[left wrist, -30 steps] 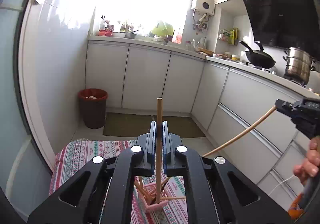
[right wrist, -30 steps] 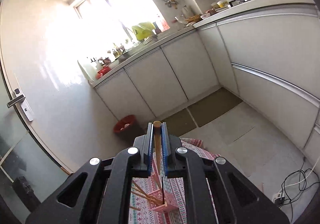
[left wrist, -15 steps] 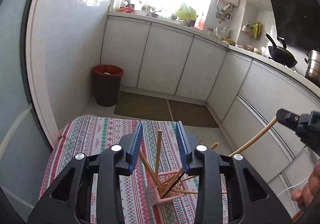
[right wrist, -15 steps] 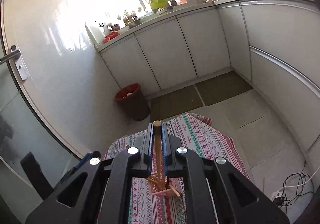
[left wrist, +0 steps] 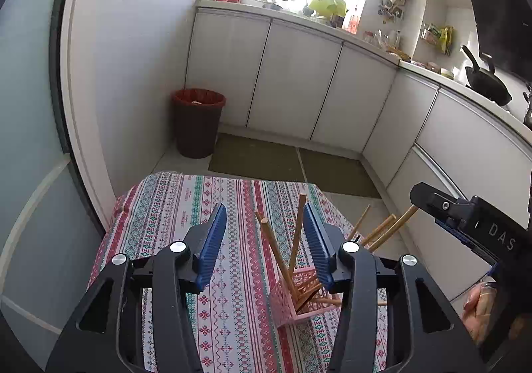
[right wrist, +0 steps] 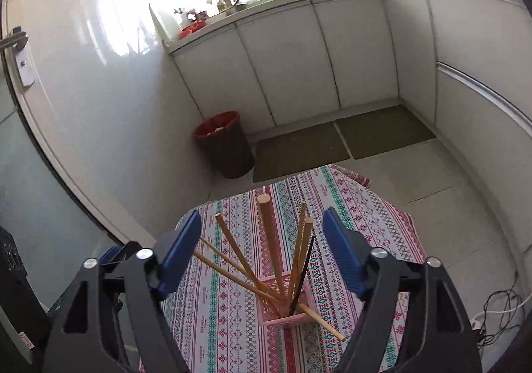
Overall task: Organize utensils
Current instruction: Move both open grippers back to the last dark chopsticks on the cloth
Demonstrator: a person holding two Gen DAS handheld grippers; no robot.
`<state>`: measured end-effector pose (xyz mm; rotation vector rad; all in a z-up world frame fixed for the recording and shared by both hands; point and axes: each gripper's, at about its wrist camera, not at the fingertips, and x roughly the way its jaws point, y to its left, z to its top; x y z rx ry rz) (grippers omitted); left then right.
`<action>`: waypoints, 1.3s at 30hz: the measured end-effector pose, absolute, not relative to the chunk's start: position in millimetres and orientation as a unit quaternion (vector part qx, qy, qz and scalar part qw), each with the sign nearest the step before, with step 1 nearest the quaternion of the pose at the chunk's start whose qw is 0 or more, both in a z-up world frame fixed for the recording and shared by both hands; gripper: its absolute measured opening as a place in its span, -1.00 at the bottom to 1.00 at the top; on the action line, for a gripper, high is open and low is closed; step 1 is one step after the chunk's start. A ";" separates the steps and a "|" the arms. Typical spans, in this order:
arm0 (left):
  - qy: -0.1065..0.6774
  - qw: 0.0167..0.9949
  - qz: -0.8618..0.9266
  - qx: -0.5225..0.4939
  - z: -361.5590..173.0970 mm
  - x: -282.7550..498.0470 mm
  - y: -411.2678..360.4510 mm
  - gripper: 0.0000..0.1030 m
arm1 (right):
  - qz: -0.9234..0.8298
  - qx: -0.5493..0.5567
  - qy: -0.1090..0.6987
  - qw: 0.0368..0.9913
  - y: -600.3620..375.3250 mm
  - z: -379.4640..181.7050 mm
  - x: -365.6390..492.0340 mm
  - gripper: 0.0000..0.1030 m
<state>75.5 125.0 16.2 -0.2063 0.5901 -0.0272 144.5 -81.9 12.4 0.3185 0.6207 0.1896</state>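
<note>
Taking the pink holder [left wrist: 301, 298] as the landmark and working from left to right: the left gripper [left wrist: 266, 240] hangs above the holder and a little to its left, over the striped tablecloth [left wrist: 173, 206]. Its blue pads [left wrist: 212, 240] are spread and still opening, and they press on nothing. Two wooden chopsticks [left wrist: 296, 236] rise through the gap between the jaws, free of either pad, their lower ends down in the holder.

The holder itself sits toward the near right part of the tablecloth. In the right wrist view it [right wrist: 286, 306] holds a fan of wooden chopsticks [right wrist: 271, 243] and one thin dark stick [right wrist: 302, 273]. Each long axis runs up out of the holder, tips down inside, tops splayed outward, most to the left and away, and one lies low over the near right rim.

The right gripper [right wrist: 262, 253] is above the holder too, directly over the bunch. Its jaws are wide and opening, and the thickest chopstick stands between them, touched by neither pad. In the left wrist view the same gripper [left wrist: 465, 223] comes in from the right of the holder.

Both grippers seem equally near. Any further chopstick would likely need to go in tip down, along that upright axis.
</note>
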 end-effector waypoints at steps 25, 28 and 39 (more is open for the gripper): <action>0.557 0.796 -0.223 0.082 -156.0 27.0 -28.6 0.63 | -0.052 0.175 0.358 0.916 -219.4 -6.7 109.0 0.86; 0.554 0.792 -0.223 0.126 -180.5 19.9 -55.5 0.50 | -0.059 0.189 0.373 0.906 -233.8 -13.2 107.4 0.86; 0.550 0.793 -0.200 0.172 -202.3 39.7 -92.2 0.38 | -0.072 0.226 0.437 0.868 -268.2 -52.0 124.5 0.86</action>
